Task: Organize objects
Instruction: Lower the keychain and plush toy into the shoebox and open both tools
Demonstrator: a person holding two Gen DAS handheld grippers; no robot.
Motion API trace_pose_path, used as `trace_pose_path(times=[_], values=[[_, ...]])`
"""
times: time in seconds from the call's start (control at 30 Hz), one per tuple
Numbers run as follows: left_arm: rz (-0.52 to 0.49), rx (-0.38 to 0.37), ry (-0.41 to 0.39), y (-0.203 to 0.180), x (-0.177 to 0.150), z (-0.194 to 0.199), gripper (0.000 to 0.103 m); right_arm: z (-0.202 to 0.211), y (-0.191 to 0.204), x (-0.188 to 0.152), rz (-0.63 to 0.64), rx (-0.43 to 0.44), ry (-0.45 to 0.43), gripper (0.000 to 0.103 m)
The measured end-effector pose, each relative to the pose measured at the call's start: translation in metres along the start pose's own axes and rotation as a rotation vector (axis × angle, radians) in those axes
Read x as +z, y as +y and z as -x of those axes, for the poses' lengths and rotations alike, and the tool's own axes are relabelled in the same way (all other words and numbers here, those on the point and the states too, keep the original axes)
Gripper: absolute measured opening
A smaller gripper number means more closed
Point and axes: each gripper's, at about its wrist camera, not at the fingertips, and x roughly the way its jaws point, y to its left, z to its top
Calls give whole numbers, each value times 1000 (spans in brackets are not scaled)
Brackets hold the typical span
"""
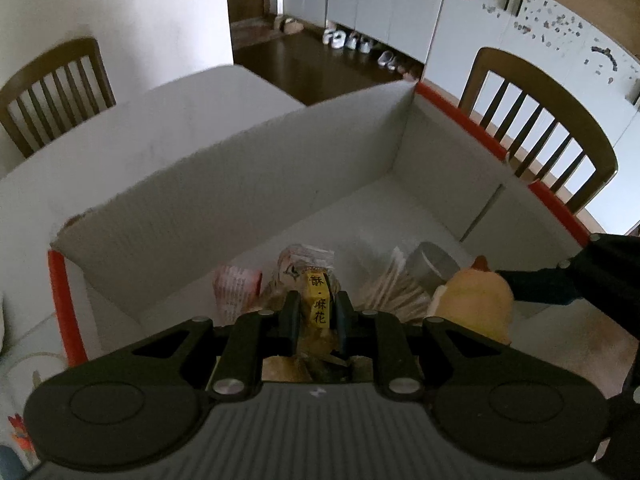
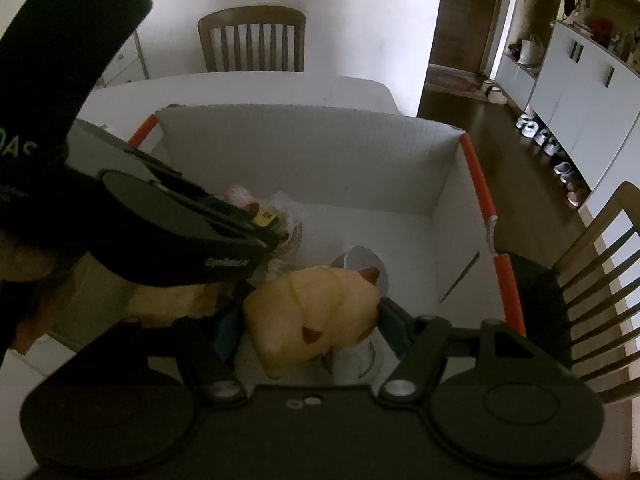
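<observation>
At lower centre the left gripper [image 1: 316, 314] pinches one snack packet [image 1: 316, 300], long axis pointing away, while the right gripper [image 2: 310, 320] clamps one yellow plush toy [image 2: 316, 312] lying crosswise, both over the white box [image 2: 304, 152].

A white table [image 2: 248, 84] stands against a plain white wall [image 2: 352, 12]. 2 wooden slat-back chairs sit at it: 1 at the far end [image 2: 252, 38], 1 along the side [image 1: 536, 128]. Beyond the table runs a dark wooden floor [image 1: 320, 64]. Pale grey cabinets [image 1: 384, 0] line the far side, with pairs of shoes [image 2: 548, 144] in a row at their foot. A brown door [image 2: 468, 12] is set in the wall. The light is dim and soft.
</observation>
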Motion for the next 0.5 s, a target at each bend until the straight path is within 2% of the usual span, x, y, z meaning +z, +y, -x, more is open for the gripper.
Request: trace_pose_path(times=[0.5], values=[[13, -20, 87, 5, -4, -12, 17, -1, 0, -3, 0, -23, 16, 73]])
